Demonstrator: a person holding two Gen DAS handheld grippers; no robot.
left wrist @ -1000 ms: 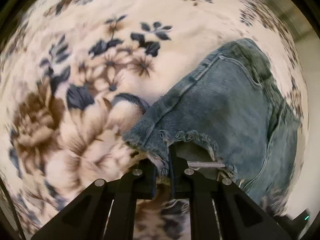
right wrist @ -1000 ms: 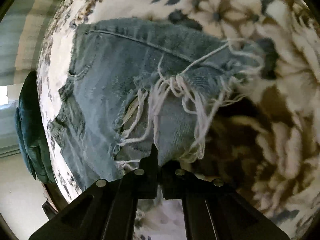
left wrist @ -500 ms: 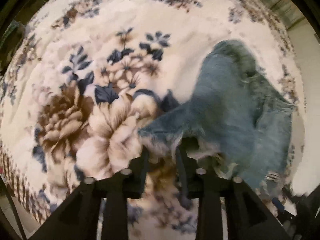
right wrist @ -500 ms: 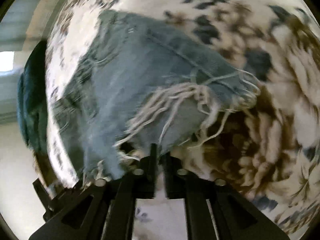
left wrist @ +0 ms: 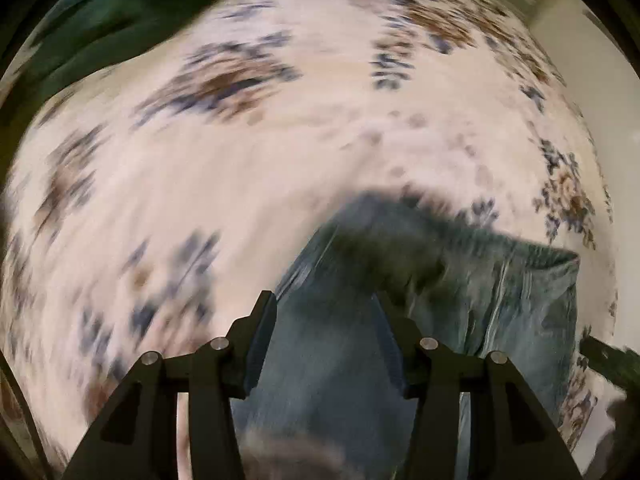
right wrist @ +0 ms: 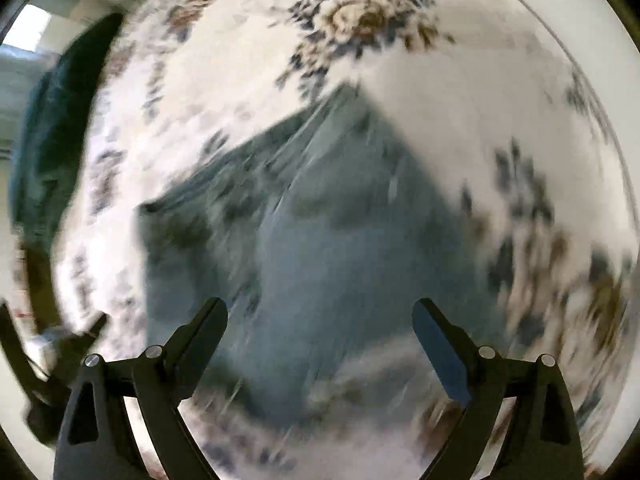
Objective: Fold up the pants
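The blue denim pants [left wrist: 460, 280] lie in a folded heap on the floral blanket [left wrist: 240, 168]. In the left wrist view my left gripper [left wrist: 324, 308] is open and empty, its jaws spread just above the denim. In the right wrist view the pants [right wrist: 320, 220] fill the middle, and my right gripper [right wrist: 320, 312] is open wide and empty above them. Both views are motion-blurred. The other gripper shows as a dark shape at the right edge of the left view [left wrist: 612, 360] and at the left edge of the right view [right wrist: 60, 344].
A dark green cloth [left wrist: 100, 24] lies at the blanket's far left edge; it also shows in the right wrist view [right wrist: 52, 128]. A pale wall or floor [left wrist: 608, 120] lies beyond the blanket's right edge.
Both grippers held the frayed hem of the pants, carried it over the pants, and have now let go and opened. The pants lie folded over.
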